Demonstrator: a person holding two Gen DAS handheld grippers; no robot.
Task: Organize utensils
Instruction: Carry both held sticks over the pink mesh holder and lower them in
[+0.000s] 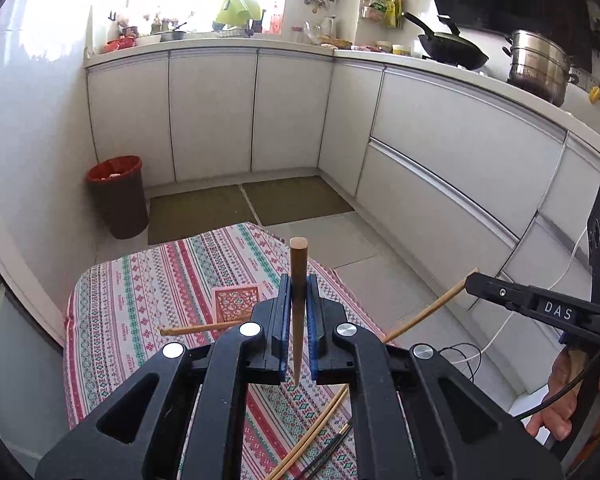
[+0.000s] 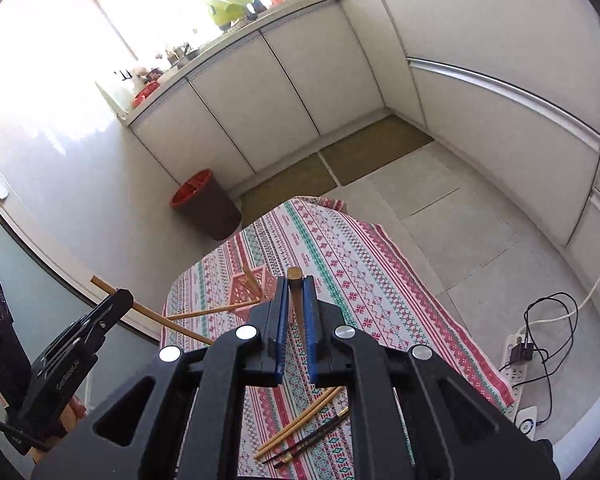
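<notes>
Left gripper (image 1: 299,316): clenched on a brown chopstick (image 1: 299,280), blunt end up, tip pointing back toward the camera. Right gripper (image 2: 296,312): clenched on a second chopstick (image 2: 294,280), likewise held between blue pads (image 2: 310,312). Both raised above the worktop (image 2: 340,264) with patterned cloth. On cloth: pink lattice holder (image 1: 236,300), one light chopstick (image 1: 196,329) lying beside it; nearer the camera, pale pair (image 2: 296,420) and dark pair (image 2: 312,436) lying loose. Red-lined bin (image 1: 118,196) on floor.

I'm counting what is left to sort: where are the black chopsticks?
The black chopsticks lie on the patterned tablecloth at the near edge, low in the right wrist view, just right of a loose bamboo pair.
</notes>
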